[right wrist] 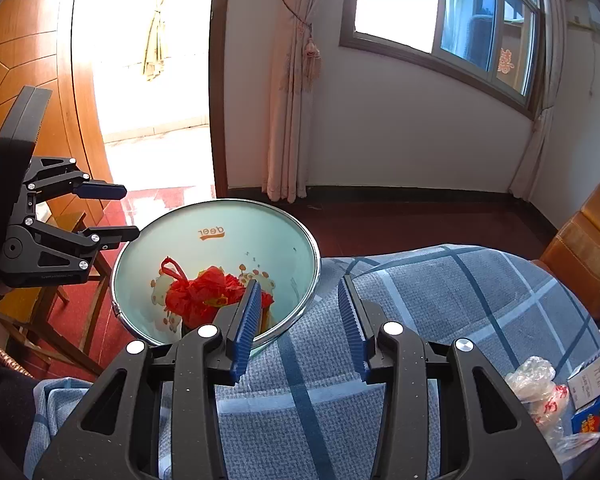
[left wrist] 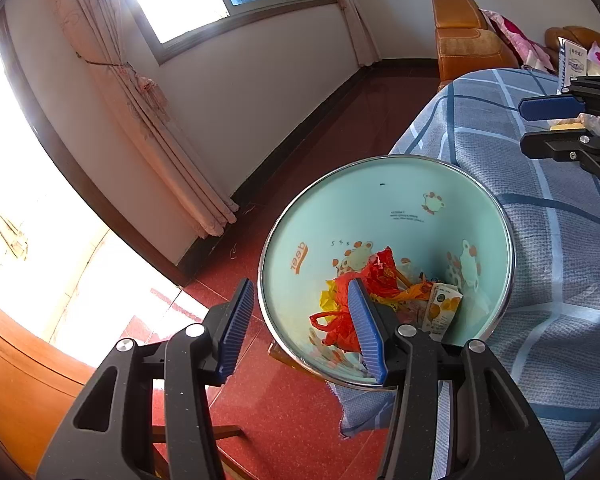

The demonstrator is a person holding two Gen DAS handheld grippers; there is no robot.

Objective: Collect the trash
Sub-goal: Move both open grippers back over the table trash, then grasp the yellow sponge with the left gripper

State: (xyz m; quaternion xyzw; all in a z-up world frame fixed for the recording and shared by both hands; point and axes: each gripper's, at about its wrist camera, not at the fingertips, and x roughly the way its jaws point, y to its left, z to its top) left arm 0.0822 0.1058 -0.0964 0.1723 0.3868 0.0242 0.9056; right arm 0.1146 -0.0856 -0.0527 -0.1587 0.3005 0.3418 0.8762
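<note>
Trash bin stands against the edge of the cloth-covered tabletop, mouth up, likely so litter can be dropped straight off the cloth. Red bag and a juice carton lie at its bottom. Left gripper hangs over the near rim, jaws released, empty. Right gripper straddles rim and cloth, jaws released, empty. Remaining trash, a clear plastic bag and boxes, sits well right of the right jaws.
</note>
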